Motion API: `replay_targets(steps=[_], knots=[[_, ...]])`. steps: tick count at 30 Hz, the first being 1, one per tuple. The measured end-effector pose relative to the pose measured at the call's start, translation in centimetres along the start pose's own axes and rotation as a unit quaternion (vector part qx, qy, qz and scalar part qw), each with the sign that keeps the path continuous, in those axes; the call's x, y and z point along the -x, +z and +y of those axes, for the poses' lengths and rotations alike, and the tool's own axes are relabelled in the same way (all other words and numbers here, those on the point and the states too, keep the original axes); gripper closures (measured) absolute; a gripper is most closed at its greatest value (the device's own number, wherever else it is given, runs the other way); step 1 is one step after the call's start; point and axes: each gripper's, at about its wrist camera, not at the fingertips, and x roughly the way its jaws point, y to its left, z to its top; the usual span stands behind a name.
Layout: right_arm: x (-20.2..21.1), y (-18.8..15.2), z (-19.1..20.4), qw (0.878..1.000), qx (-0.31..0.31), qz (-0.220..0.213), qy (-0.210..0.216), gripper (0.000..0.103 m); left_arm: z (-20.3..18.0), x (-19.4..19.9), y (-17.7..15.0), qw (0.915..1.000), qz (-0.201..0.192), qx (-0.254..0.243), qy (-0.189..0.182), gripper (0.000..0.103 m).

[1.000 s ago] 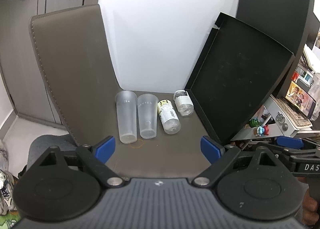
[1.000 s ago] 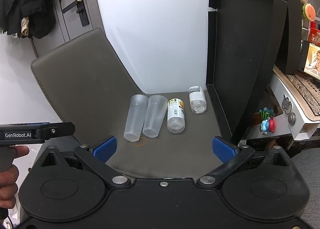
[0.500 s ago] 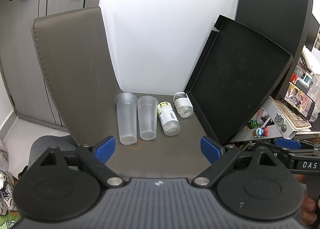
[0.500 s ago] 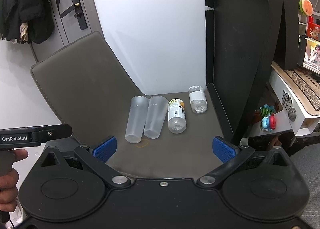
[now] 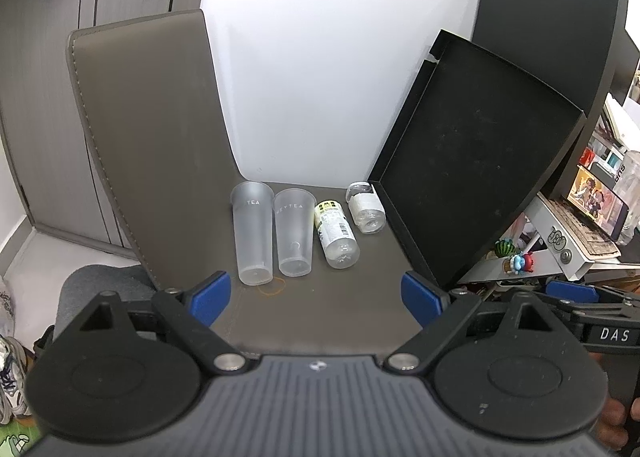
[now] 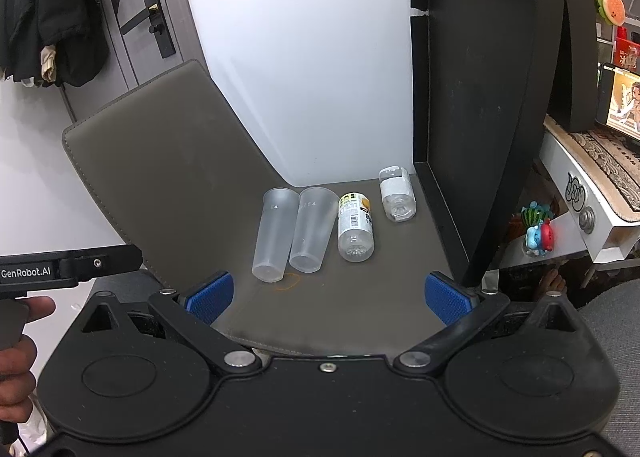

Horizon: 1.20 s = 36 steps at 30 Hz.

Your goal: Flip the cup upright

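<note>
Two frosted plastic cups lie on their sides next to each other on a grey mat [image 5: 312, 309], bases toward me. The left cup [image 5: 252, 233] also shows in the right wrist view [image 6: 276, 235]. The right cup [image 5: 294, 231] lies beside it [image 6: 312, 235]. My left gripper [image 5: 318, 297] is open and empty, well short of the cups. My right gripper [image 6: 326, 295] is open and empty, also short of them.
Two clear bottles lie to the right of the cups: a labelled one [image 5: 334, 233] and a shorter one [image 5: 364, 207]. A black tray [image 5: 476, 161] leans upright at the mat's right edge. The mat curls up on the left [image 6: 160, 161]. A cluttered shelf [image 6: 580, 201] stands at the right.
Both grippers have drawn back and risen slightly, so the cups look a little smaller and farther. Nothing on the mat has moved.
</note>
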Motion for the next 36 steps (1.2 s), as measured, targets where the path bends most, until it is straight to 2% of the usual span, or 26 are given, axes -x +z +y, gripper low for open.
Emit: replay_targets(steps=[17, 24, 31, 36], knots=[[0.3, 0.1, -0.5, 1.0, -0.007, -0.009, 0.001, 0.0, 0.1, 0.1, 0.2, 1.0, -0.004, -0.002, -0.004, 0.012], [1.1, 0.4, -0.6, 0.998, 0.002, -0.055, 0.005, 0.0, 0.1, -0.4, 0.3, 0.9999, -0.008, 0.004, -0.005, 0.012], [0.0, 0.8, -1.0, 0.999, -0.008, -0.05, 0.015, 0.0, 0.5, -1.5, 0.5, 0.9999, 0.0, 0.009, -0.007, 0.012], [-0.9, 1.1, -1.3, 0.999, -0.02, -0.049, -0.003, 0.0, 0.8, -2.6, 1.1, 0.9999, 0.004, 0.01, -0.009, 0.012]])
